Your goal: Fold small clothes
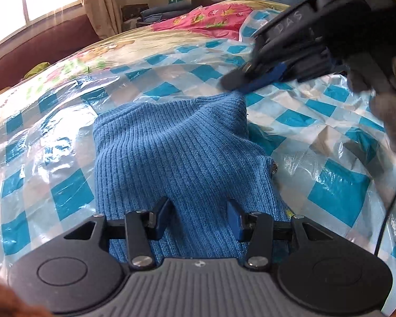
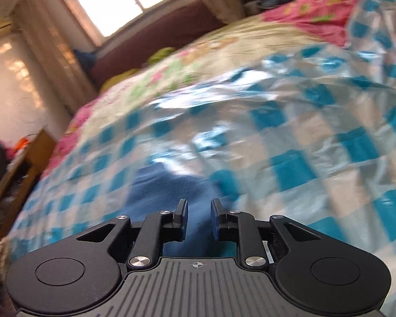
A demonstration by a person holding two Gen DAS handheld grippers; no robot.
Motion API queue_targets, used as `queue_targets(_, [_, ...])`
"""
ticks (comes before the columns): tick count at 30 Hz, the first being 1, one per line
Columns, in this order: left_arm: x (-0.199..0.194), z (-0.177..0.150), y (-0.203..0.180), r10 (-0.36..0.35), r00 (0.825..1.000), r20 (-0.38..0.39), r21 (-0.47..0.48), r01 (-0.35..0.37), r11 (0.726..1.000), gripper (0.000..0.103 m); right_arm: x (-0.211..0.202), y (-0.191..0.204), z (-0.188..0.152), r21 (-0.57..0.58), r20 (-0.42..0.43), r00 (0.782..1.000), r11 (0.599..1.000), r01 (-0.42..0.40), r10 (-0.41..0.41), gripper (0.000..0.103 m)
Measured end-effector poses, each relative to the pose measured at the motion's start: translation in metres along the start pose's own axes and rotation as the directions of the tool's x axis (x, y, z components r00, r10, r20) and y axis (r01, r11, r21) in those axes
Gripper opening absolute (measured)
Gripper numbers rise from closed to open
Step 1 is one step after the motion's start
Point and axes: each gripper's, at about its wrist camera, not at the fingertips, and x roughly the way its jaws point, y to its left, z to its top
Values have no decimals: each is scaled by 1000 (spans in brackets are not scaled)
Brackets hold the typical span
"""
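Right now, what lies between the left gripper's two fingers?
Only the blue ribbed knit garment: the left gripper stands open over it, and the fabric fills the gap, as the left wrist view shows.

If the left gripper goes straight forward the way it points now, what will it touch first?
Most likely the blue knit garment. It already lies between the open fingers of the left gripper and rises ahead of them. Beyond it comes the checked plastic sheet; depth is unclear.

The only legible lettering is "DAS", raised in black on the black body of the right gripper [image 1: 246, 78], at about one o'clock in the left wrist view. The right wrist view is blurred, and no text can be read there.
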Motion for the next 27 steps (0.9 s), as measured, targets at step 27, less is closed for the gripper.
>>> queue_targets(27, [-42, -20, 22, 81, 995, -63, -278, -95, 956, 66, -12, 49, -92, -128, -144, 959, 965, 227, -245, 30])
